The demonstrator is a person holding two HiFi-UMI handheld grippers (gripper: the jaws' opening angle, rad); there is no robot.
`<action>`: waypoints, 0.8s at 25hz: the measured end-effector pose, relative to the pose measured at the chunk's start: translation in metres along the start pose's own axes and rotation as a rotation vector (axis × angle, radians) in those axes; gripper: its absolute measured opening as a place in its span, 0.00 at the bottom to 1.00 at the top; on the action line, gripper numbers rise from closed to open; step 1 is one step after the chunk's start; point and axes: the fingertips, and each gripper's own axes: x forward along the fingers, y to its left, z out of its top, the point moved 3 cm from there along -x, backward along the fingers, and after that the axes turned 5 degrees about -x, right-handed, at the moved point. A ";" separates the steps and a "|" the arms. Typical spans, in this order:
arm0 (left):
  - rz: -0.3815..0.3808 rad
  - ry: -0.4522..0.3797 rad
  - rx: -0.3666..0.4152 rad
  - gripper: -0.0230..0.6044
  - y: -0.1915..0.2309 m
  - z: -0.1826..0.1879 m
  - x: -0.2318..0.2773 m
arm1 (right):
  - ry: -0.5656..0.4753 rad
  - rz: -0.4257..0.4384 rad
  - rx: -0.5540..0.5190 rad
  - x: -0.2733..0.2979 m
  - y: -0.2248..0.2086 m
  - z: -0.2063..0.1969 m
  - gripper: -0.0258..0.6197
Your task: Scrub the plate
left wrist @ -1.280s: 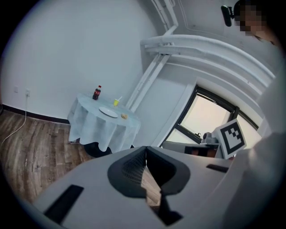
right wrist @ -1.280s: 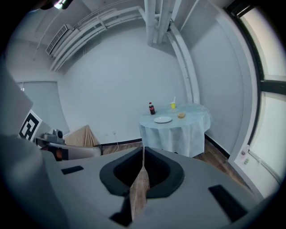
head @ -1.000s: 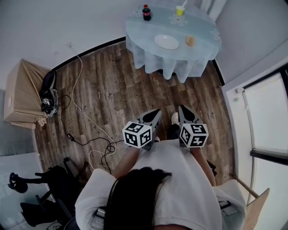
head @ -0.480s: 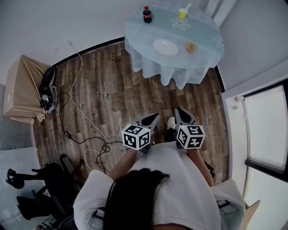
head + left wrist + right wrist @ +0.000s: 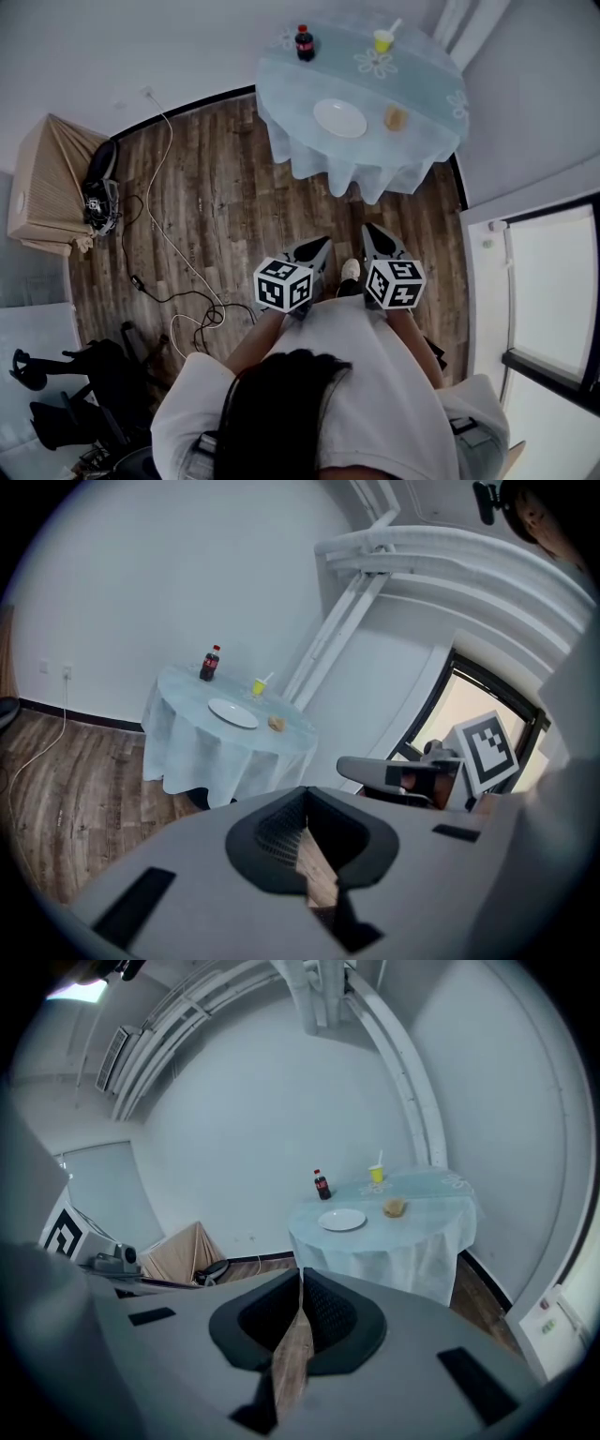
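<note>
- The plate (image 5: 340,118), white and bare, lies flat near the middle of the round tabletop (image 5: 427,80), which is draped in a pale blue cloth hanging down all round.
- Just to its right in the head view sits a small brownish lump (image 5: 395,117); what it is cannot be told.
- At the far edge of the tabletop stand a dark cola bottle (image 5: 305,42) with a red cap and a yellow cup (image 5: 382,40) with something stick-like poking out of it, well apart from each other.
- The left gripper (image 5: 326,242) and the right gripper (image 5: 368,230) are held side by side in front of the person (image 5: 375,375), both pointing towards the table and well short of it, over the wooden floor (image 5: 216,187).
- Each gripper's jaws are pressed together with nothing between them.
- A white cable (image 5: 159,159) trails across the floor, and a beige cloth-covered box (image 5: 42,187) stands by the left wall.
</note>
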 end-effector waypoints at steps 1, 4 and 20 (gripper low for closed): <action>0.004 -0.005 -0.003 0.05 0.000 0.004 0.005 | 0.000 0.005 -0.001 0.003 -0.005 0.003 0.10; 0.017 -0.023 -0.019 0.05 0.000 0.014 0.021 | 0.003 0.017 -0.004 0.012 -0.022 0.011 0.10; 0.105 -0.061 -0.045 0.05 -0.008 0.048 0.086 | -0.037 0.107 0.051 0.039 -0.098 0.045 0.10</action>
